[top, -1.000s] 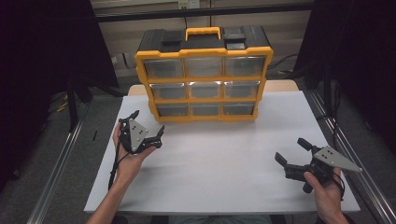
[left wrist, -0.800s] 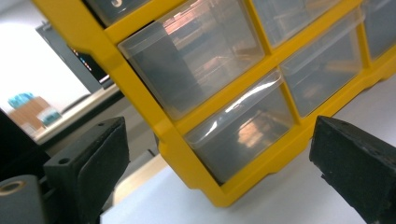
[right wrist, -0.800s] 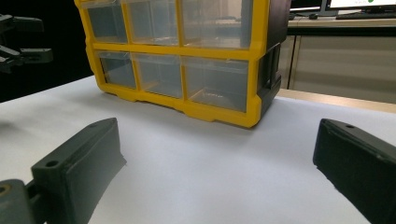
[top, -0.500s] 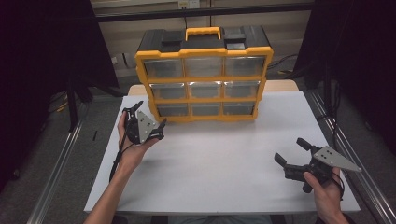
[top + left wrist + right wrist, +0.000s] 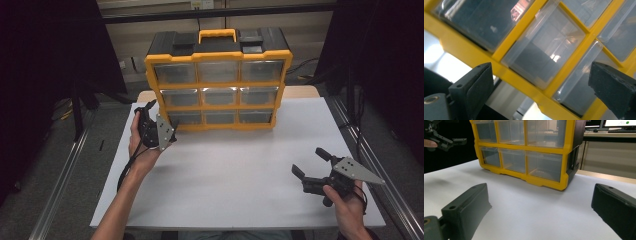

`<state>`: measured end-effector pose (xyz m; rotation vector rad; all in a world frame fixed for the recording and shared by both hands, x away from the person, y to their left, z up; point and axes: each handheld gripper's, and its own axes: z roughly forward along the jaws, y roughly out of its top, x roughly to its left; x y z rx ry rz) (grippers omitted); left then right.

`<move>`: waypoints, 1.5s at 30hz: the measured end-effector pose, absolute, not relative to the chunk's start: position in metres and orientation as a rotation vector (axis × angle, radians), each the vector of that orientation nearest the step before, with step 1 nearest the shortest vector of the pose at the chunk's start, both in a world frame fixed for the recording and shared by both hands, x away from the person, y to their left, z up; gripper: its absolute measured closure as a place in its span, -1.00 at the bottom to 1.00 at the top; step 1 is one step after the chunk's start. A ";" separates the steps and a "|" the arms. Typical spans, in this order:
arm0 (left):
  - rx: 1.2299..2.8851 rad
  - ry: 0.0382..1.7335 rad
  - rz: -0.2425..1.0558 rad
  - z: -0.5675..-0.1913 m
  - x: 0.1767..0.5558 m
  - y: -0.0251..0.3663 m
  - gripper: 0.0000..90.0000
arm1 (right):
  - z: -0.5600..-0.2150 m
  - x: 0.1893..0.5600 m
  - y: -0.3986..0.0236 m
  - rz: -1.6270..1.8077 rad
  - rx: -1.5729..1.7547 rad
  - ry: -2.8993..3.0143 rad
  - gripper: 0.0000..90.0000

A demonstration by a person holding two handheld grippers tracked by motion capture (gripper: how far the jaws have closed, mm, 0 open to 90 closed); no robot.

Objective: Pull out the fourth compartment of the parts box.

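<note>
I hold left gripper (image 5: 161,116) spread at organizer (image 5: 218,80) bottom-left drawer (image 5: 186,117); right gripper (image 5: 311,162) spread over surface (image 5: 235,175)

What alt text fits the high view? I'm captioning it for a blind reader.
A person's left gripper, jaws open, reaches the lower-left drawers of a yellow-and-black drawer organizer on a white table. The right gripper hovers open near the table's right front corner.
</note>
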<state>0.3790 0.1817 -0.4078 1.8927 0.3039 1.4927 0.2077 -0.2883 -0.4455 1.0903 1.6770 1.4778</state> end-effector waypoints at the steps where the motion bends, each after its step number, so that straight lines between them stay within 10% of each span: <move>1: 1.884 0.247 1.543 -0.406 0.381 0.181 -0.84 | -0.445 0.208 -0.289 1.474 1.101 1.673 -0.97; 23: 1.926 -0.098 1.941 -0.383 0.408 0.159 -0.77 | -0.446 0.209 -0.289 1.469 1.104 1.680 -0.98; 45: 2.009 -0.265 2.049 -0.404 0.418 0.178 0.04 | -0.446 0.207 -0.291 1.471 1.103 1.675 -0.98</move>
